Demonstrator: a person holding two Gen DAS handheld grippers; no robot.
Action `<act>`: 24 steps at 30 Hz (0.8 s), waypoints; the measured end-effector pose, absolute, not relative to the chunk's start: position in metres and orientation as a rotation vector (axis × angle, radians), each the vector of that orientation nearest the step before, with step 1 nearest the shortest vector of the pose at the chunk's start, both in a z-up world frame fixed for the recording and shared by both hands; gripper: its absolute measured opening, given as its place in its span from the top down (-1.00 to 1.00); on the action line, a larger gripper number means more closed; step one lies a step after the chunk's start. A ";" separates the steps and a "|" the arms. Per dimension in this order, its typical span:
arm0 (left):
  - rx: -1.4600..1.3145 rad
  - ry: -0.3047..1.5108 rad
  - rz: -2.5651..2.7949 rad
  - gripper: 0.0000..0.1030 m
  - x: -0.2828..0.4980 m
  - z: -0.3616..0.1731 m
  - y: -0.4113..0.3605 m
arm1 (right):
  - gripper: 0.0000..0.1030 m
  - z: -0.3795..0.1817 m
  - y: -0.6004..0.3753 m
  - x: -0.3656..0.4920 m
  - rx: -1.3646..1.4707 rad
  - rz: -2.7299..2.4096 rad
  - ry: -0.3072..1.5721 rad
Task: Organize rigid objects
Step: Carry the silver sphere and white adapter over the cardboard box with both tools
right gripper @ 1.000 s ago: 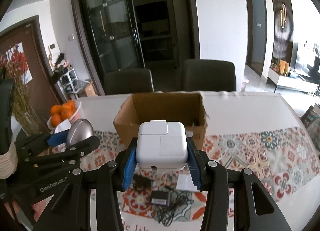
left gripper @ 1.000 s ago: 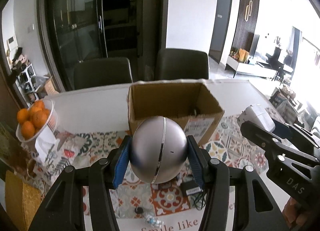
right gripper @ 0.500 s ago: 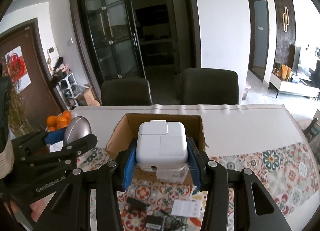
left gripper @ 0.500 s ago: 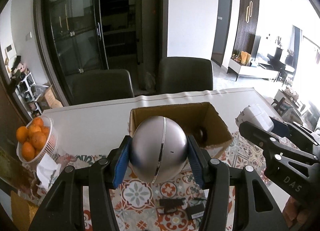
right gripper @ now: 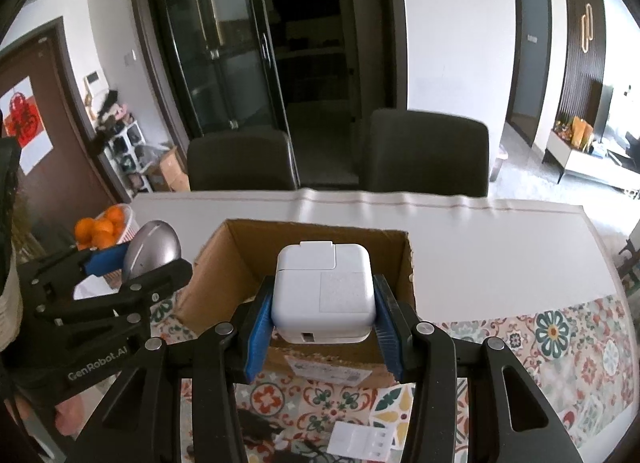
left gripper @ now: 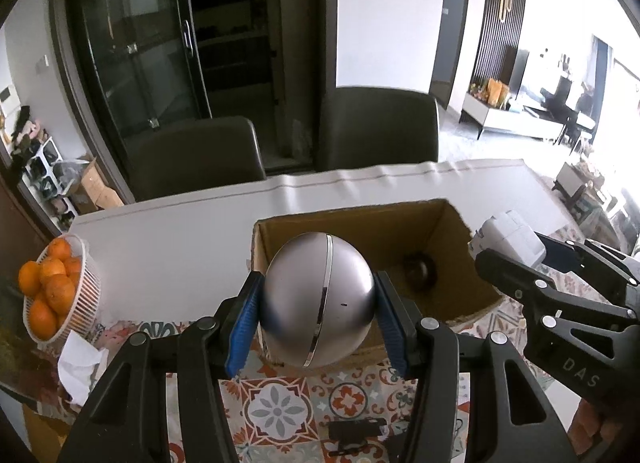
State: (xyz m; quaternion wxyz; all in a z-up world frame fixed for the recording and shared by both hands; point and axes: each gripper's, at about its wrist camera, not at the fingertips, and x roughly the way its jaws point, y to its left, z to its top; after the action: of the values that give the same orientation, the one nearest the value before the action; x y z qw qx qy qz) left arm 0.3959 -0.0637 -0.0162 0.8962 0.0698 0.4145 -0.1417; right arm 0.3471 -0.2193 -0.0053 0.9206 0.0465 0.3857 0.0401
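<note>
- Dining table (left gripper: 168, 247), white top with a patterned tile-print runner (right gripper: 560, 347) along the near edge; two dark chairs behind it.
- Far left: white basket of oranges (left gripper: 48, 291) at the table's edge, crumpled tissue (left gripper: 82, 363) just below.
- Left gripper (left gripper: 318, 313) clamped on a silver sphere (left gripper: 318, 299), blue pads pressing both sides, held over the near left wall of the cardboard box (left gripper: 452, 223).
- Box open-topped; dark rounded object (left gripper: 418, 271) inside, identity unclear in shadow.
- Right gripper (right gripper: 324, 321) closed on a white power adapter (right gripper: 324, 291), above the box's near wall (right gripper: 224, 263).
- Small black items and a white card (right gripper: 360, 439) on the runner, nearest the camera.
</note>
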 end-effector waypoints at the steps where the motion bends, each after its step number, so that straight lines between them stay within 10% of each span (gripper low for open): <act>1: 0.149 0.868 -0.291 -0.04 0.400 -0.020 -0.065 | 0.10 -0.009 -0.220 0.352 0.096 0.085 0.807; 24: 0.196 1.065 -0.256 -0.08 0.444 -0.085 -0.079 | -0.08 -0.080 -0.237 0.404 0.130 0.075 1.031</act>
State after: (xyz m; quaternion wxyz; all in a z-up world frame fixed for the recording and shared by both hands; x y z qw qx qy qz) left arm 0.4441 -0.0788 -0.0851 0.8492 0.0932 0.5054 -0.1214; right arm 0.4036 -0.2366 -0.0800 0.8673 0.0622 0.4925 0.0356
